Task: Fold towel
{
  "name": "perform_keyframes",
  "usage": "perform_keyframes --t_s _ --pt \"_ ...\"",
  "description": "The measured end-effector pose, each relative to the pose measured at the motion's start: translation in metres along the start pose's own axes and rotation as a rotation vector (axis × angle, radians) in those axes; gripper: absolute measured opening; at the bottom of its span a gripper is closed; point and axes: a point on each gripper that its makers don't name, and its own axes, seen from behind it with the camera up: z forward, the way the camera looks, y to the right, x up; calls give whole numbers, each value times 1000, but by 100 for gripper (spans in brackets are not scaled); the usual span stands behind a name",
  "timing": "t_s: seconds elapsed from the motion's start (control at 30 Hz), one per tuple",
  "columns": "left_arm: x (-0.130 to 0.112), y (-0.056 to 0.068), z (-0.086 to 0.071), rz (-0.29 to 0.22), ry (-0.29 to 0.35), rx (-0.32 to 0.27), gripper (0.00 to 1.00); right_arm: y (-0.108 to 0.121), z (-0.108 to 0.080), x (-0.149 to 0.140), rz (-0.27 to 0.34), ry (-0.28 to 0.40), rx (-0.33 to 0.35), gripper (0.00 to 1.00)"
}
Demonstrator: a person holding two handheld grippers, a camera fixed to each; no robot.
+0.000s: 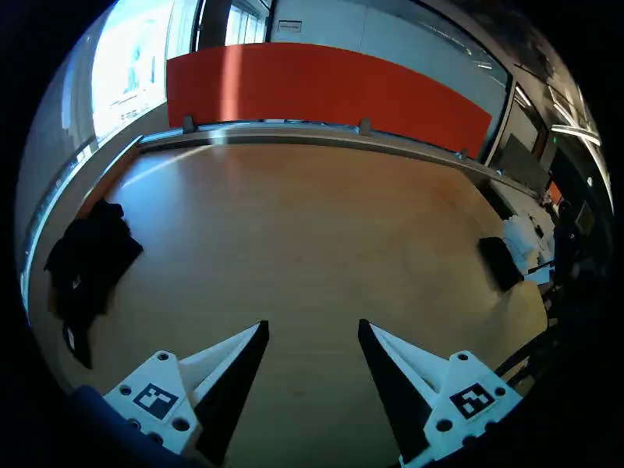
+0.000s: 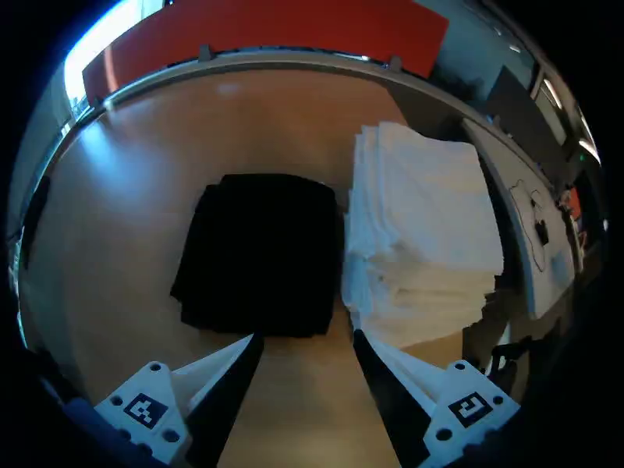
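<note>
Right gripper (image 2: 307, 337) hangs with jaws wide and empty just short of the folded black towel (image 2: 261, 253). The towel lies flat on the wooden table (image 2: 132, 234) just beside the stack of white folded towels (image 2: 421, 226), apparently set there as a finished piece. Left gripper (image 1: 313, 324), equally wide and holding nothing, faces bare tabletop, and a crumpled black cloth (image 1: 90, 261) well apart from that stack is probably the next towel to fold.
</note>
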Motion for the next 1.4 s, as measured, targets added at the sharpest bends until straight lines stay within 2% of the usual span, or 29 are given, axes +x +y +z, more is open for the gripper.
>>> perform_keyframes --t_s 0.17,0.4,0.7,1.0,1.2,1.4 --pt "0 -1 -1 3 7 -6 84 -11 -9 5 10 34 10 100" --pt "4 -4 -1 5 26 -12 84 -29 -30 21 20 123 13 100" --pt "14 -10 1 16 66 -8 84 -49 -63 59 40 303 3 100" --pt "29 -17 5 16 119 -3 84 -72 -89 99 96 494 20 100" --pt "45 -23 7 18 176 4 84 -79 -104 127 150 627 6 100" --pt "66 -27 6 35 250 16 84 -91 -121 149 170 737 3 100"
